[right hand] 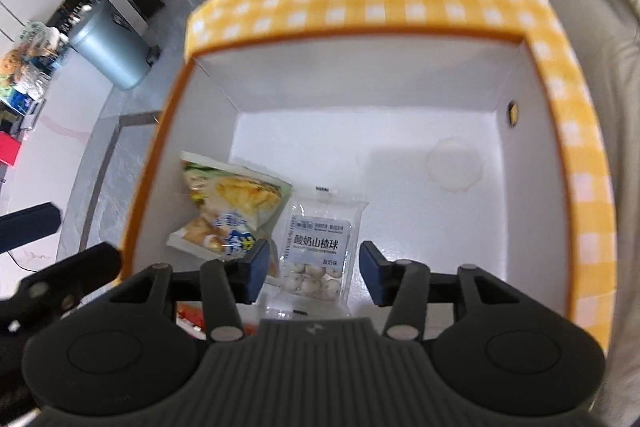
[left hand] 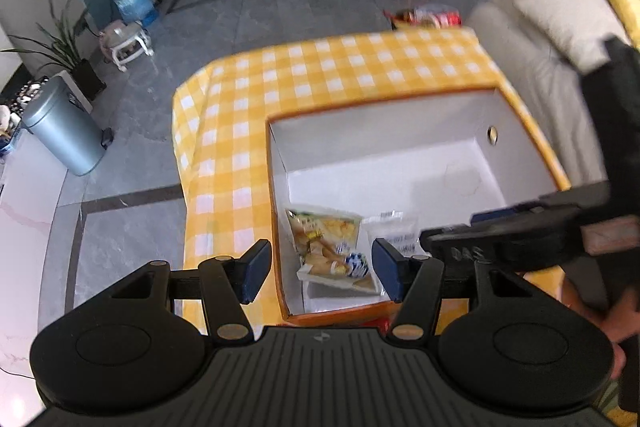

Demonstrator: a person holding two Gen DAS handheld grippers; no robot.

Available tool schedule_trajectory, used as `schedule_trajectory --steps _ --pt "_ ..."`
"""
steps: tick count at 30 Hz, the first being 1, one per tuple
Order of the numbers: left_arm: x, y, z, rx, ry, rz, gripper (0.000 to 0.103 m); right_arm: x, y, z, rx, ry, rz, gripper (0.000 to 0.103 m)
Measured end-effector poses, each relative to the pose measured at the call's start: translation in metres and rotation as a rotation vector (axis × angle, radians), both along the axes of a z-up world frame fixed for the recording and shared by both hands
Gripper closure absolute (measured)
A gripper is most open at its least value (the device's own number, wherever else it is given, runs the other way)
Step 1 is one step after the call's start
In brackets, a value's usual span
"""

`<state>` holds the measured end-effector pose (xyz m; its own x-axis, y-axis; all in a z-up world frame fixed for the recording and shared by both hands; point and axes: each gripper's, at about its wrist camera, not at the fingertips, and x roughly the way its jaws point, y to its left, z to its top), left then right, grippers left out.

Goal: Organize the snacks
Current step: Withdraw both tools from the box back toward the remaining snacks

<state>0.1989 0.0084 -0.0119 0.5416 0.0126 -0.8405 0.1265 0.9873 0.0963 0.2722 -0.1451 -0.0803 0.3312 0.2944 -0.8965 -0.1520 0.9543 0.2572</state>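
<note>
**Two packets in the box, both claws free above it**

My right claw (right hand: 312, 273) stands spread, its blue pads clear of everything, and hangs over the near left corner of the white-lined cardboard box with the orange rim (right hand: 400, 83). Directly under the gap lies the clear packet of white yoghurt hawthorn balls (right hand: 316, 251), flat on the box floor and touching neither pad. Just to its left, against the left wall, sits the green and yellow crisp-style snack bag (right hand: 228, 203), overlapping another small wrapper I cannot make out.

My left claw (left hand: 320, 269) is also spread with nothing between its pads, hovering over that same near corner.

I judge the step in hand to be the end of a drop-off: the packet is in the box and neither claw holds anything. The next move calls for lifting clear of the rim and going for another snack. The likeliest supply is the heap of red and white packets (left hand: 424, 17) beyond the far edge of the counter with the yellow and white checked cloth (left hand: 340, 67), though blur keeps me from saying what they rest on.

The left view shows what the right cannot: the whole right claw reaching in from the right, the cloth left of the box, and a grey bin (left hand: 64, 127) on the floor. The right view alone gives the packet's printed label and a faint round stain (right hand: 454, 167) on the far right of the box floor.
</note>
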Motion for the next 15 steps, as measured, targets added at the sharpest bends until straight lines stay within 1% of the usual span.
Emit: schedule_trajectory --steps 1,3,7,11,14,15 --pt "-0.005 0.001 0.006 -0.015 -0.026 0.011 0.035 -0.005 -0.003 0.008 0.007 -0.021 0.004 0.051" --pt "-0.014 0.003 0.015 -0.05 -0.062 0.027 0.035 -0.019 -0.011 0.027 0.024 -0.067 0.002 0.05" --pt "-0.037 0.003 0.031 -0.117 -0.133 0.02 0.035 -0.049 -0.024 0.059 0.048 -0.155 -0.007 0.046" --pt "-0.067 -0.001 0.04 -0.174 -0.204 -0.016 0.032 -0.092 -0.031 0.078 0.04 -0.253 0.004 0.041" --pt "-0.088 -0.004 0.038 -0.208 -0.23 -0.028 0.032 -0.123 -0.035 0.083 0.03 -0.307 0.009 0.04" --pt "-0.096 -0.004 0.036 -0.218 -0.238 -0.027 0.031 -0.136 -0.037 0.085 0.026 -0.329 0.01 0.039"
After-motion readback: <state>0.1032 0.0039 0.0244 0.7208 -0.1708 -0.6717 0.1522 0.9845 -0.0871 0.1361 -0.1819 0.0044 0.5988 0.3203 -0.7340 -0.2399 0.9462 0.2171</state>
